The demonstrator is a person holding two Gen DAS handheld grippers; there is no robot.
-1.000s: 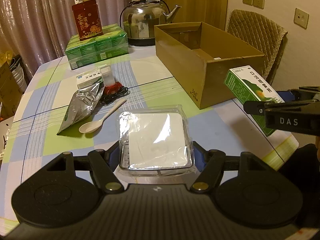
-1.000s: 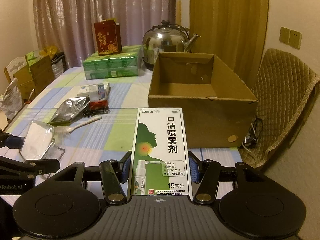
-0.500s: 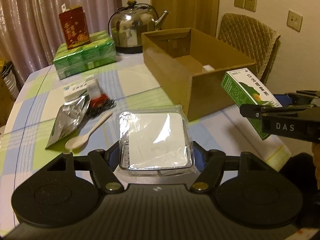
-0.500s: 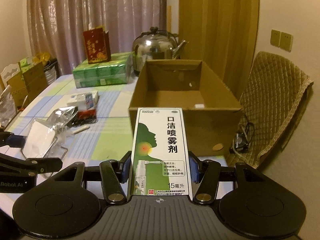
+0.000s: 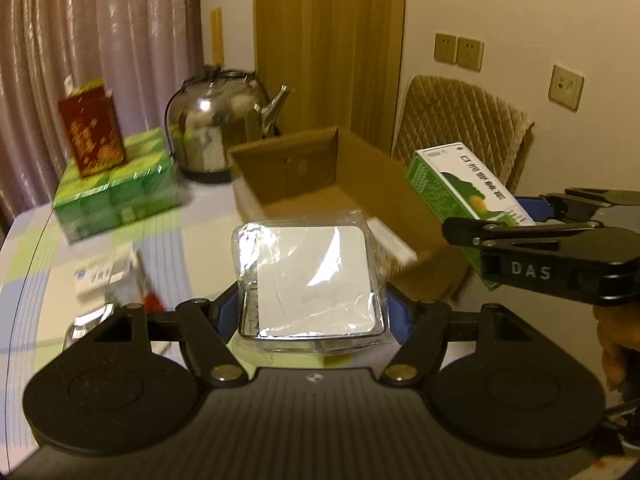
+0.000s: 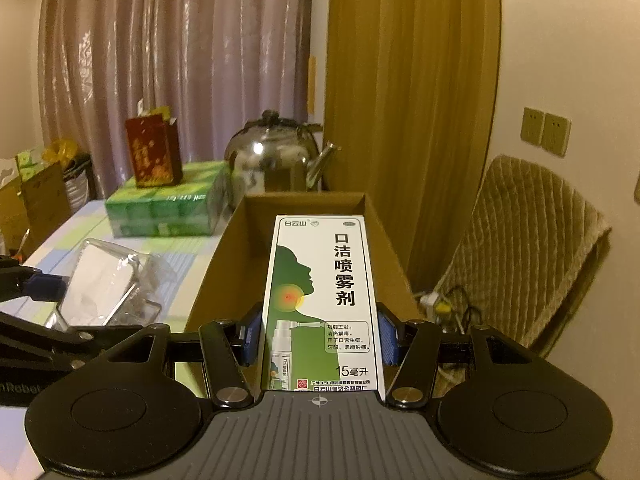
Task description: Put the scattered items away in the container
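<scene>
The cardboard box (image 6: 224, 280) fills mid-frame in the right wrist view, straight ahead of the right gripper (image 6: 320, 340), which clamps an upright throat-spray carton (image 6: 320, 300) over its near rim. The left gripper (image 5: 312, 312) grips a plastic-wrapped white pack (image 5: 316, 280), box just beyond.

The left gripper (image 5: 312, 308) pinched a clear packet (image 5: 310, 280) between its blue pads. The right gripper (image 6: 320, 338), beside it, squeezed a green and white box (image 6: 320, 300) the same way.
</scene>
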